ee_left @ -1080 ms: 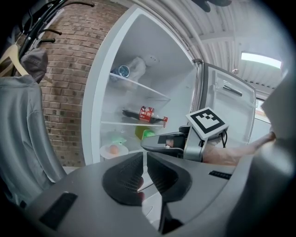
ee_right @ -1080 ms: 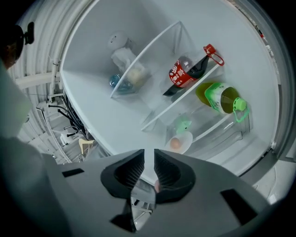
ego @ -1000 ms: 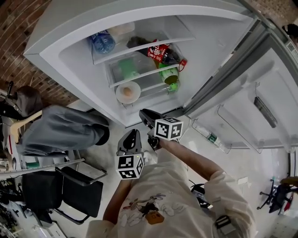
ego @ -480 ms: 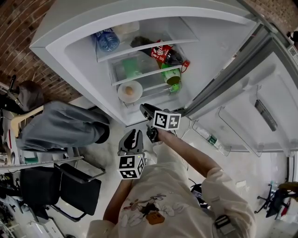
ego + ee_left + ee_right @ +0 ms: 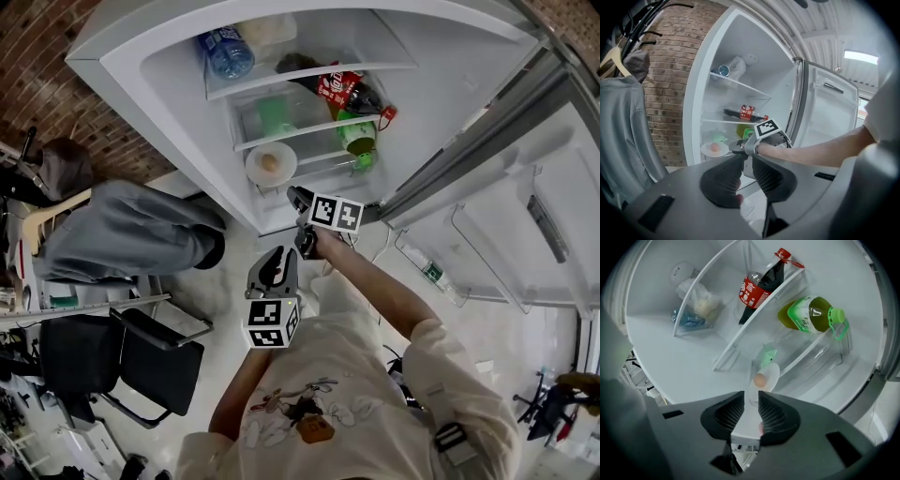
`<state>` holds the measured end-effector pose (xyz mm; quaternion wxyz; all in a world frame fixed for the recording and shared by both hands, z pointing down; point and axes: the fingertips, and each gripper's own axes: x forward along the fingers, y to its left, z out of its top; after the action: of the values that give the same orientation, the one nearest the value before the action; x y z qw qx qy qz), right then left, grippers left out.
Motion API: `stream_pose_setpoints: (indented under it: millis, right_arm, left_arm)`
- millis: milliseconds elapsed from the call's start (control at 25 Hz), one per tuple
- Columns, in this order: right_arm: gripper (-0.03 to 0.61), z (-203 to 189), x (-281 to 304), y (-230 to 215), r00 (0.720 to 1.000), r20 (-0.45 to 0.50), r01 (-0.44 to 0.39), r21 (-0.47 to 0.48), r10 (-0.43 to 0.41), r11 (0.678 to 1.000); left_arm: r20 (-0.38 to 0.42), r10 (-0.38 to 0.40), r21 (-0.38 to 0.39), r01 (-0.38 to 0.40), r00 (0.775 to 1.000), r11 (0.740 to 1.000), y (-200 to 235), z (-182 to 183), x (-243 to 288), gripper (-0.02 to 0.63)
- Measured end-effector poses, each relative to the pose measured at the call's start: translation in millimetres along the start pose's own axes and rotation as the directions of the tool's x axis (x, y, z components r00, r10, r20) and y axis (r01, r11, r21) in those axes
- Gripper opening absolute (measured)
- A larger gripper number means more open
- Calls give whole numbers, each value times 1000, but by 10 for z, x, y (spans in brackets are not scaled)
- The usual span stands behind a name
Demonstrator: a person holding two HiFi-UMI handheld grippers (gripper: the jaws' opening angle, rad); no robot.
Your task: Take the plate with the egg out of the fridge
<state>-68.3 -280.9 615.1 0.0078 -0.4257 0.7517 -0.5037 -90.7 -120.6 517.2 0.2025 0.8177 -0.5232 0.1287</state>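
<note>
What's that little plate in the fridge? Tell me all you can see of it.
The plate is small, round and white, material unclear. It lies flat at the left of a lower shelf in the open fridge, with one brown egg at its middle. The right hand-held gripper points at it, jaws apart, not touching.

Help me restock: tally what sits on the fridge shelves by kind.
Bottles: 3 (water bottle, cola bottle, green bottle)
Plastic bag: 1
Plate: 1
Egg: 1
Pale green item, kind unclear: 1
Total: 7
</note>
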Motion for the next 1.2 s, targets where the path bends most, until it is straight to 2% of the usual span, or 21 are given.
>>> stream_pose_setpoints:
  millis: [160, 400, 680, 880, 1000, 1120, 1200]
  right_arm:
    - [75, -32, 80, -74, 1000, -14, 15, 19, -15, 1000]
    - [75, -7, 203, -169, 999, -23, 28, 45, -27, 999]
    - [75, 22, 343, -280, 999, -17, 41, 141, -39, 989]
    - [75, 0, 444, -374, 999, -29, 49, 200, -44, 978]
    - [75, -38, 509, -473, 998, -29, 56, 284, -50, 957]
    - [75, -57, 560, -529, 1000, -22, 25, 403, -18, 915]
    - [75, -73, 612, -553, 1000, -21, 19, 434, -12, 900]
  left_arm:
    - [-8, 11, 2, -11, 1000, 1000, 34, -40, 17, 57]
    - [-3, 40, 48, -40, 999, 998, 77, -151, 98, 57]
    - [-3, 82, 25, -82, 997, 996, 268, -243, 186, 57]
    - [-1, 76, 14, -76, 997, 997, 316, -261, 207, 56]
    - [-3, 72, 12, -72, 997, 997, 326, -264, 197, 55]
    - [3, 63, 7, -63, 998, 998, 337, -238, 201, 55]
    - [7, 64, 6, -64, 998, 998, 368, -230, 201, 55]
